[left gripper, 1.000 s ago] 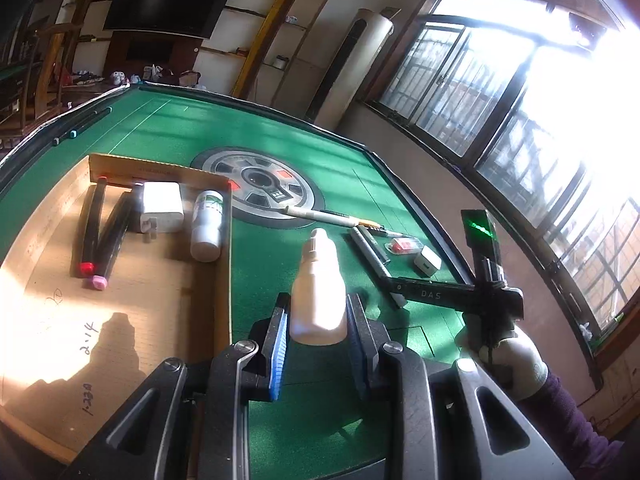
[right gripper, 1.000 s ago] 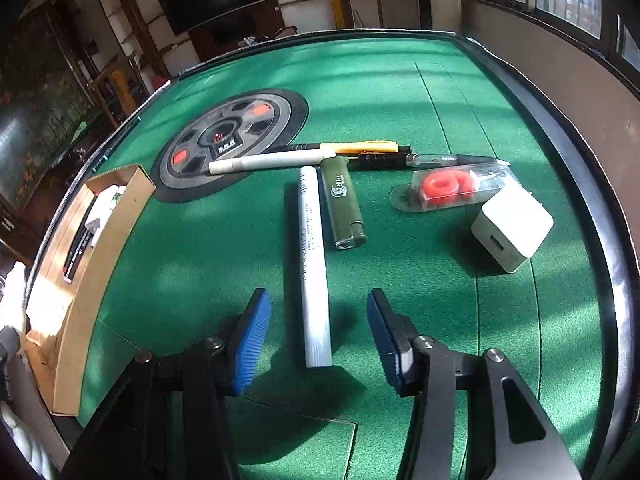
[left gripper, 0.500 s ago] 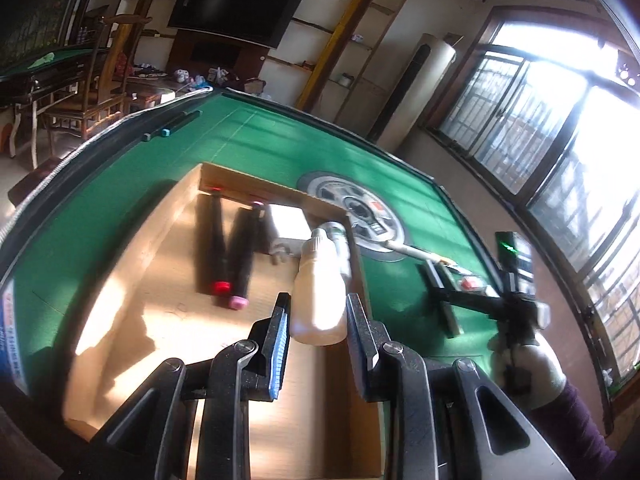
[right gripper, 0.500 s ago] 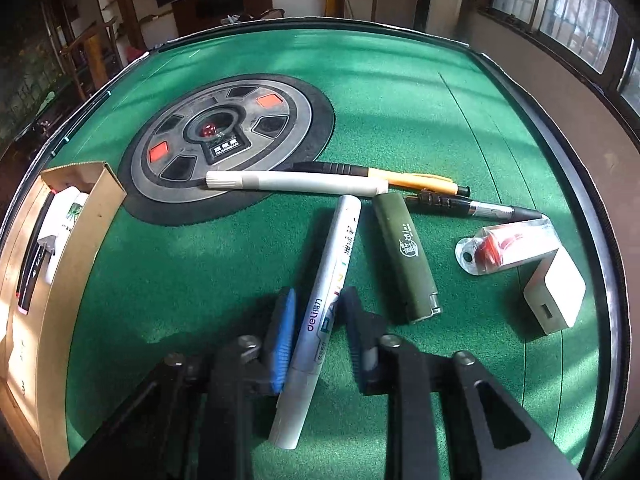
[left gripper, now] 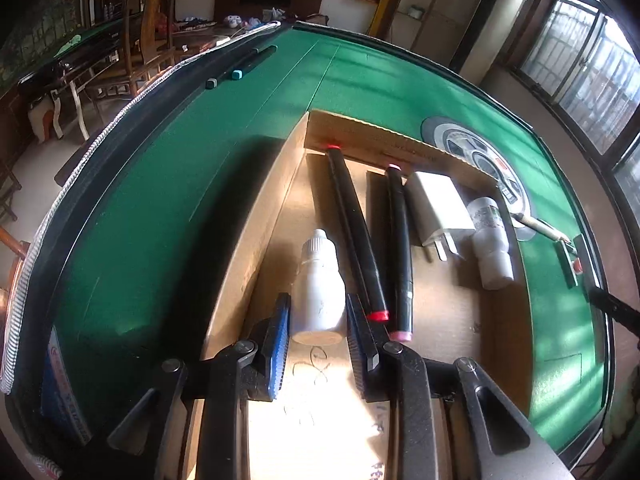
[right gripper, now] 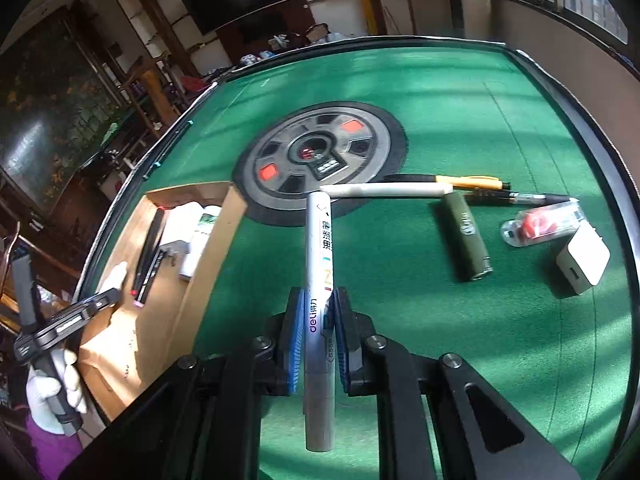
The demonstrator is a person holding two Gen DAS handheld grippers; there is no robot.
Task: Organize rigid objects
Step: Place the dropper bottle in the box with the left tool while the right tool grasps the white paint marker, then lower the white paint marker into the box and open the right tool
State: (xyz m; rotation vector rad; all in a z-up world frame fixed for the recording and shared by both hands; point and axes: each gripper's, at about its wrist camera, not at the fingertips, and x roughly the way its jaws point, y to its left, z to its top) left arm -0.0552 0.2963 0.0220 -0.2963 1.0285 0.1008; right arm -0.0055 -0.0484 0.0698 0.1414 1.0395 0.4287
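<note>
White bottle (left gripper: pixel 318 292) between parted left jaws, in box (left gripper: pixel 404 148); right jaws clamp marker (right gripper: pixel 318 280).

The surface (right gripper: pixel 460 92) is green felt with a grey and black wheel pattern (right gripper: pixel 320 160) bearing red squares. The box (left gripper: pixel 400 148) is tan cardboard. A white bottle (left gripper: pixel 318 288) lies beside black markers (left gripper: pixel 356 232) tipped red and pink. The silver pen (right gripper: pixel 318 280) carries blue lettering between blue pads (right gripper: pixel 294 344).
</note>
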